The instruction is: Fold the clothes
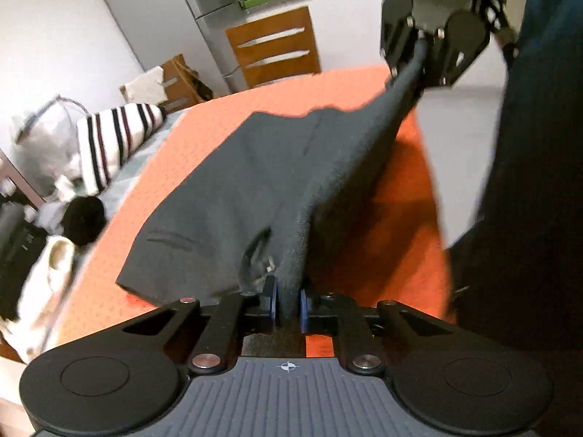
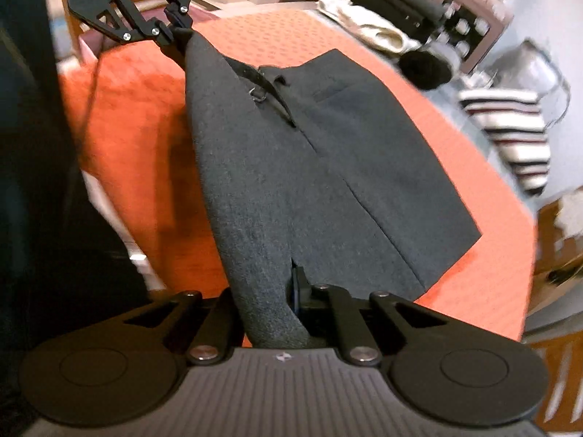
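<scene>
Shorts [image 1: 233, 196] of dark grey cloth, with a waist tab and welt pocket showing, lie half on the orange bedspread [image 1: 204, 134] and half in the air. One long edge is lifted and stretched between the two tools. The left gripper [image 1: 288, 304] has its blue-padded jaws clenched on the waist end of that edge; the right gripper [image 1: 422, 54] pinches the opposite, hem end, its jaws closed on the fabric. The far half of the garment rests flat on the cover, the near half rising as a taut ridge.

Judging by this, the fold is underway but not finished: the raised edge has yet to be carried across and laid onto the flat half, then likely folded once more. A striped sweater [image 2: 510, 138], a cream garment [image 2: 368, 29] and a black item [image 2: 424, 67] sit beyond the bedspread, apparently not yet folded.
</scene>
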Demonstrator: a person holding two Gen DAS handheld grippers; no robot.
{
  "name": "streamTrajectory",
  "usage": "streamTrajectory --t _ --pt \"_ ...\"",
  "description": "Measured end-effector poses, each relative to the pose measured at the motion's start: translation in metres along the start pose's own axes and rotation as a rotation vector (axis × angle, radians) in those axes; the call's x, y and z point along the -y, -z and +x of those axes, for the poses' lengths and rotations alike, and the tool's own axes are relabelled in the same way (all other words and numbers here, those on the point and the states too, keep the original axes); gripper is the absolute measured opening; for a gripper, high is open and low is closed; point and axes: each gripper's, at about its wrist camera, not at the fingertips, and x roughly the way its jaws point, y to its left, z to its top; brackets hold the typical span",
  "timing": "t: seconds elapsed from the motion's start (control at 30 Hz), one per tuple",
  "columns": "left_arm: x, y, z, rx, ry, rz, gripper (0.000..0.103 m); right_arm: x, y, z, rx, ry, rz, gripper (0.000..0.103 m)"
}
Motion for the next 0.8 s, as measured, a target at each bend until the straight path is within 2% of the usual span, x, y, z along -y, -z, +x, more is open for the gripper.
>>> streamTrajectory --t 0.1,0.27,0.53,0.67,0.8 --pt "-0.008 -0.010 -0.022 0.024 0.059 -0.068 0.014 0.008 0.002 -0.018 -0.004 -0.097 0.093 0.009" --pt "-0.041 -0.018 -0.010 0.042 0.097 -0.194 0.014 0.033 0.006 -0.019 0.018 -0.172 0.157 0.009" --pt "-0.114 -0.039 0.038 -0.014 0.196 -0.325 0.014 0.119 0.005 0.016 0.026 -0.340 0.259 0.009" --pt "-0.143 -0.046 0.071 -0.051 0.196 -0.357 0.014 0.167 -0.002 0.046 0.020 -0.443 0.323 0.010" --pt "-0.169 -0.042 0.105 -0.096 0.205 -0.413 0.016 0.204 -0.009 0.077 0.000 -0.481 0.330 0.014"
